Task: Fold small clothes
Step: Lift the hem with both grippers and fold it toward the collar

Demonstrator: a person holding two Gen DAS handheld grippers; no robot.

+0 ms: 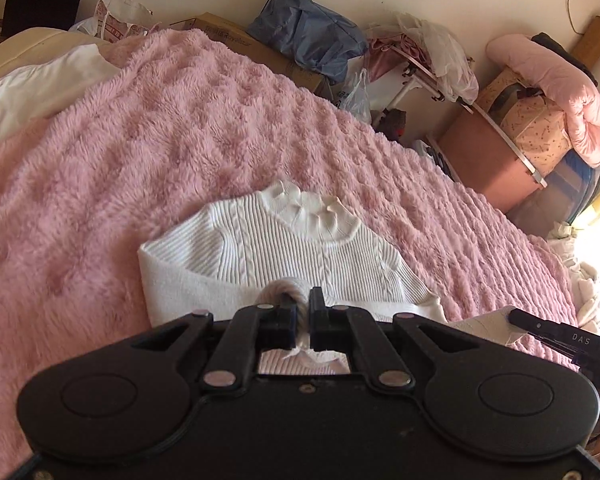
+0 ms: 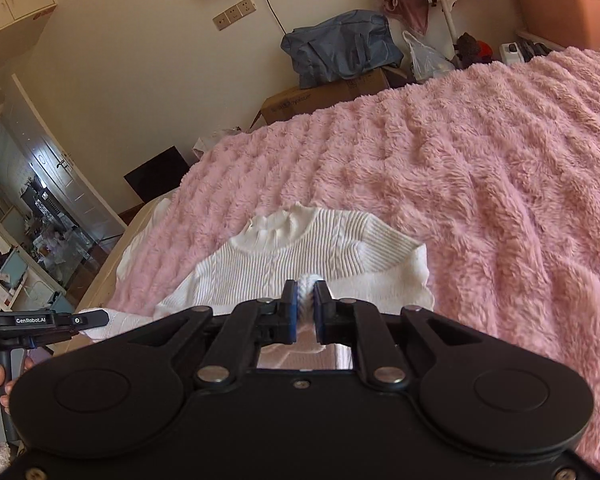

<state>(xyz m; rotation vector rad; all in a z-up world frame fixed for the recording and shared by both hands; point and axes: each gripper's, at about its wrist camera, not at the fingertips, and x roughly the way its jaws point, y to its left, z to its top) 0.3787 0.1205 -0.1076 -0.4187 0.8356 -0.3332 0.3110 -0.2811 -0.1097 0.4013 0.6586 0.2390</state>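
Observation:
A small white ribbed sweater (image 1: 276,244) lies on a fluffy pink blanket (image 1: 148,152), collar pointing away, both sleeves folded across its body. My left gripper (image 1: 302,304) is shut on a bunch of its lower edge. My right gripper (image 2: 305,294) is shut on another bunch of the same sweater (image 2: 300,256), which lies on the pink blanket (image 2: 480,184). The right gripper's tip (image 1: 556,334) shows at the right in the left wrist view, and the left gripper (image 2: 52,322) at the left in the right wrist view.
A white pillow (image 1: 40,88) lies at the blanket's far left. Beyond the bed stand a cardboard box (image 2: 324,98), a blue bag (image 2: 340,48), plastic bags and a pink storage bin (image 1: 492,156). An open doorway (image 2: 32,216) is at left.

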